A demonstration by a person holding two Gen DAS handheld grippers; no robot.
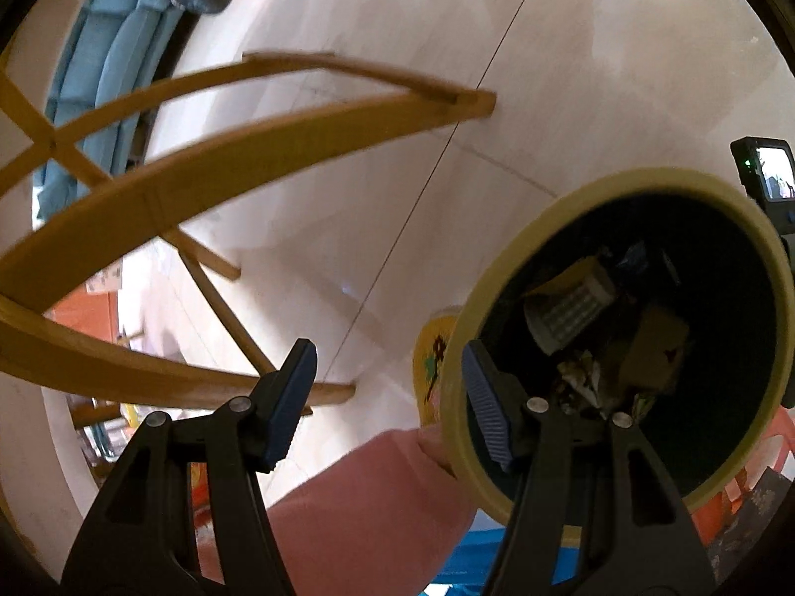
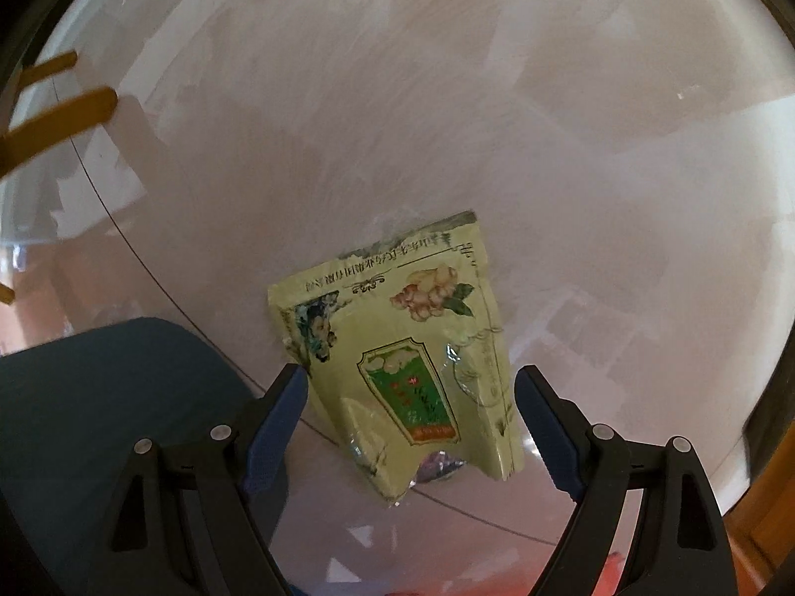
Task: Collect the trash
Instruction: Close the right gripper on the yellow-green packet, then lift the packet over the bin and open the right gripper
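Note:
In the right wrist view a pale green snack packet [image 2: 402, 352] with a flower print lies flat on the white floor. My right gripper [image 2: 410, 427] is open, its blue-padded jaws standing on either side of the packet's near end, not closed on it. In the left wrist view a round bin [image 1: 621, 337] with a pale yellow rim and dark inside holds several pieces of trash [image 1: 596, 337]. My left gripper [image 1: 387, 402] is open; its right finger [image 1: 484, 402] overlaps the bin's rim, but whether it touches the rim I cannot tell.
A wooden chair frame [image 1: 198, 169] stands on the floor at the left of the left wrist view. A pink sleeve [image 1: 367, 506] reaches toward the bin. A blue sofa [image 1: 104, 59] is at the far left. A dark blue shape [image 2: 99, 397] lies left of the packet.

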